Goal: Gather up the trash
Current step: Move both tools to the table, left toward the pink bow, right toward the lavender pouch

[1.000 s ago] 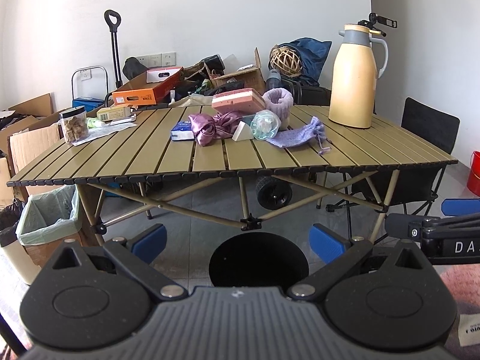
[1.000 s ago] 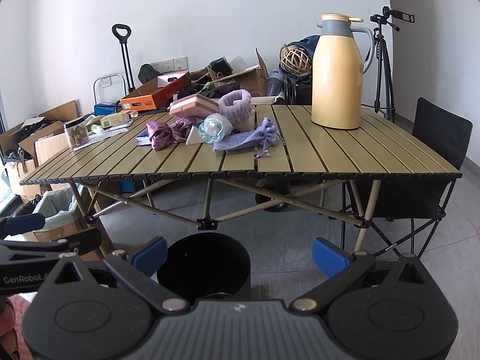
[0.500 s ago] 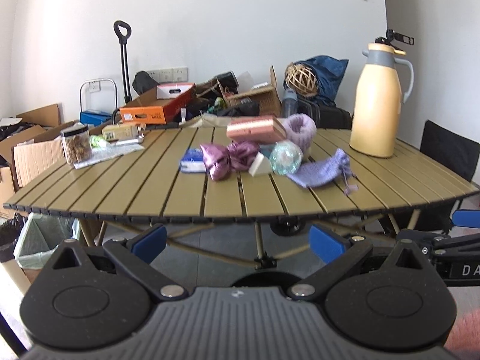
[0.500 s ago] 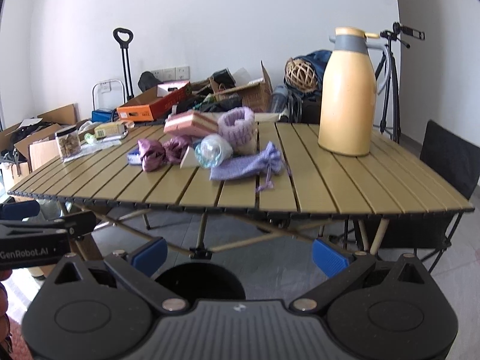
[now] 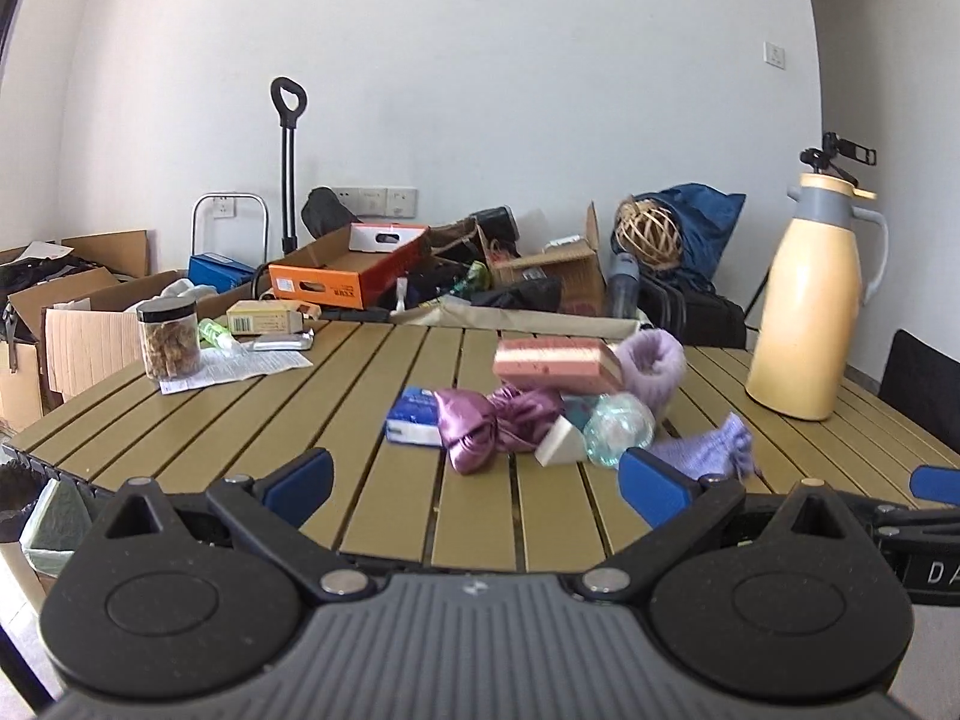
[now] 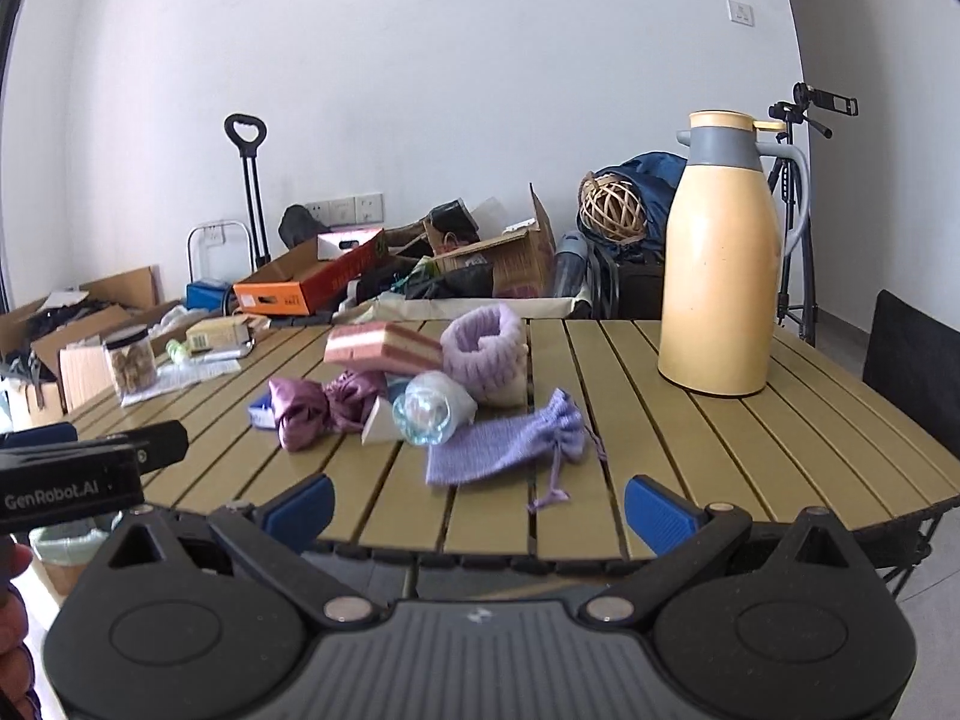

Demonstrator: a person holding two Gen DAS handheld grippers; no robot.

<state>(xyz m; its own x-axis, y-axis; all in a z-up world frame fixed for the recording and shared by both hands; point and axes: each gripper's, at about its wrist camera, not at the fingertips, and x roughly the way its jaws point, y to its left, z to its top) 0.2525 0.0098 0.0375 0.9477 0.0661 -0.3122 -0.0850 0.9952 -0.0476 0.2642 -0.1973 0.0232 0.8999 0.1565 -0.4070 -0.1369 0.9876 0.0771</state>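
Item: loose pile of small things on the slatted counter (image 5: 336,420), all placed here relative to the yellow jug (image 6: 720,276).

- Crumpled clear plastic bottle (image 6: 429,408): left of the jug, nearer the front edge, on its side, touching the white wedge (image 6: 379,425). Judged the likeliest trash. Light, thin-walled, slick; it will give under pressure and may roll. Best taken across the body, not the neck.
- Purple satin bundle (image 6: 324,405): further left of the jug, soft and slippery; pinch a fold.
- Lilac drawstring pouch (image 6: 510,450): left of and in front of the jug, limp; its cord trails toward the counter edge.
- Pink sponge block (image 6: 381,348): resting atop the pile, springy.
- Lilac plush cuff (image 6: 486,354): left of the jug, upright beside the sponge.
- Blue-and-white packet (image 5: 414,420): far side of the pile from the jug.

Left gripper (image 5: 474,483): jaws spread, empty, short of the pile.
Right gripper (image 6: 480,507): jaws spread, empty, at the counter edge before the pouch.
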